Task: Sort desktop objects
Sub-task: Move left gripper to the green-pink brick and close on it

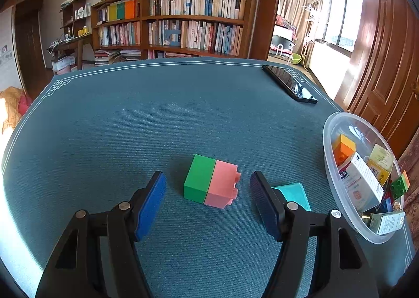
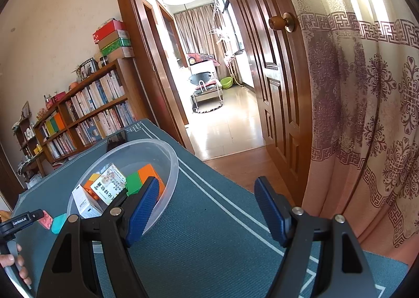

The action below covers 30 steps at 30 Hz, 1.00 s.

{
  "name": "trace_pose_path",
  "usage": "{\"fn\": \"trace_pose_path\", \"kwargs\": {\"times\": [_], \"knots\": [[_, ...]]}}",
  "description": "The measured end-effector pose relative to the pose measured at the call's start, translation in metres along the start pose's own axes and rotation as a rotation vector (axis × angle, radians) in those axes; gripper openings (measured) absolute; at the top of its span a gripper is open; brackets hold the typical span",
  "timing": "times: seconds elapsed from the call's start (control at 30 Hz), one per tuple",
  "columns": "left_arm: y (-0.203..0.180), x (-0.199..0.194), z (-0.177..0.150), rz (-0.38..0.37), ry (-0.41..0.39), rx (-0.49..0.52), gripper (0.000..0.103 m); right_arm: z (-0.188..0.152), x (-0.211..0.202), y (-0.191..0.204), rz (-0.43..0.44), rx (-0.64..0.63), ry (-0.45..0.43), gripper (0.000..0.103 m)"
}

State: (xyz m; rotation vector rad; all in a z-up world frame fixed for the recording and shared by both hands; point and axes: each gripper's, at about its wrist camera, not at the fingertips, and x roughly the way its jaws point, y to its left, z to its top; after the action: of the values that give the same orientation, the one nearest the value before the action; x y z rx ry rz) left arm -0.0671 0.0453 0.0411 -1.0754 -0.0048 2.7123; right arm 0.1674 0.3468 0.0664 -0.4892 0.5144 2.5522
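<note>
A green-and-pink block (image 1: 211,181) made of two joined bricks lies on the teal mat (image 1: 157,120). My left gripper (image 1: 208,185) stands open just in front of it, one blue pad on either side and neither touching. A turquoise piece (image 1: 294,194) lies behind the right finger. The clear plastic bowl (image 1: 330,167) at the right holds several small boxes and bricks. In the right wrist view my right gripper (image 2: 207,201) is open and empty, over the mat beside the bowl (image 2: 171,167). The pink brick (image 2: 46,219) and turquoise piece (image 2: 58,223) show at the far left there.
A black phone (image 1: 289,83) lies at the mat's far right corner. A bookshelf (image 1: 172,18) stands behind the table. A wooden door (image 2: 272,75) and a patterned curtain (image 2: 366,114) are to the right. A hand (image 2: 13,264) grips the left tool.
</note>
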Motion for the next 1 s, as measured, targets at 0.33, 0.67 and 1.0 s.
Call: {"fn": "trace_pose_path", "kwargs": {"times": [0.33, 0.67, 1.0], "knots": [[0.005, 0.016, -0.003, -0.030, 0.049, -0.020, 0.070, -0.015, -0.038, 0.090, 0.362, -0.296, 0.084, 0.081], [0.013, 0.014, -0.002, -0.065, 0.037, -0.038, 0.054, -0.059, -0.025, 0.169, 0.630, -0.472, 0.310, 0.081], [0.028, -0.010, 0.004, 0.006, -0.024, -0.055, 0.048, -0.069, 0.023, 0.203, 0.644, -0.407, 0.477, 0.074]]}}
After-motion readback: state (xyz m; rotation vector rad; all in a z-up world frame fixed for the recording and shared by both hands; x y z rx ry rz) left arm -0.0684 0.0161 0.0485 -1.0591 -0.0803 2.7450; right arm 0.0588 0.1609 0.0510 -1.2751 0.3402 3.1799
